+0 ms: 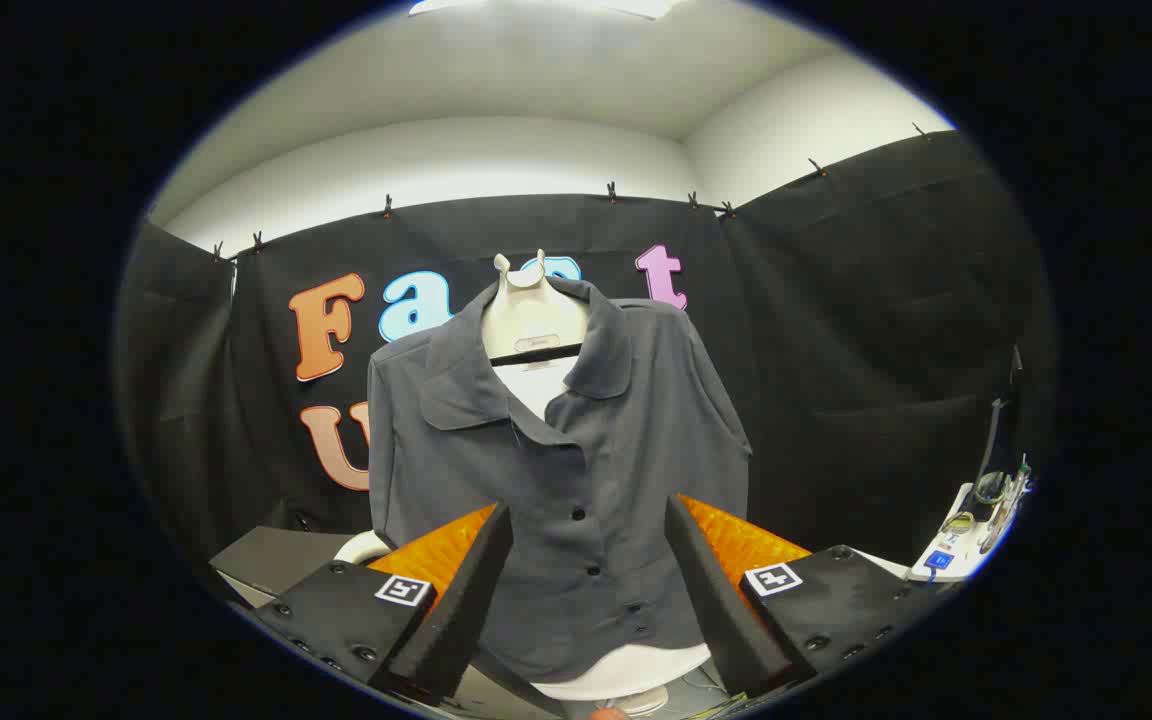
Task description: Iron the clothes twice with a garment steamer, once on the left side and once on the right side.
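While black cloth (886,330) drapes the booth below white walls, a matte grey buttoned shirt (576,470) hangs on a smooth white mannequin torso (534,320). Gripper (588,575) fingers stand wide apart, holding nothing, the shirt hem between them. Small clutter (976,520) sits far right.

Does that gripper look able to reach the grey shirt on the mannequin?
Probably yes: the gripper is open, holding nothing, and the grey shirt hangs on the mannequin straight ahead, with nothing visible between them.
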The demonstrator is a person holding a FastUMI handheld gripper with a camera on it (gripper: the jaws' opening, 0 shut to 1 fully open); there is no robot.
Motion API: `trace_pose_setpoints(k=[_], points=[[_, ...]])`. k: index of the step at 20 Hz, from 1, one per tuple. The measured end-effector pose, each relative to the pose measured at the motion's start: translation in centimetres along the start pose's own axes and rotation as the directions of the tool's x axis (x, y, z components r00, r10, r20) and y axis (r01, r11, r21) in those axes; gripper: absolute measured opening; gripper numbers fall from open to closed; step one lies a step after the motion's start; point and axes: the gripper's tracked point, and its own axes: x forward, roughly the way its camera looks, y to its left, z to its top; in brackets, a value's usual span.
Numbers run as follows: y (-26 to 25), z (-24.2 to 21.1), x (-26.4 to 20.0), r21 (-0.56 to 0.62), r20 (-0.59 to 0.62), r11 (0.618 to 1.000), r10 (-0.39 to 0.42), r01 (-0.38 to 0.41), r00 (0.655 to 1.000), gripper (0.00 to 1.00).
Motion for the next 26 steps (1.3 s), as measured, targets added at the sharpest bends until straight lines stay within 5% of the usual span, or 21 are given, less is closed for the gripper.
trace_pose_setpoints(k=[16, 26], points=[[0.7, -0.8, -1.1, 0.008, -0.023, 0.998, -0.062, 0.062, 0.998, 0.98], [6.2, -1.8, 1.3, -0.012, -0.102, 0.999, 0.045, -0.047, 0.994, 0.98]])
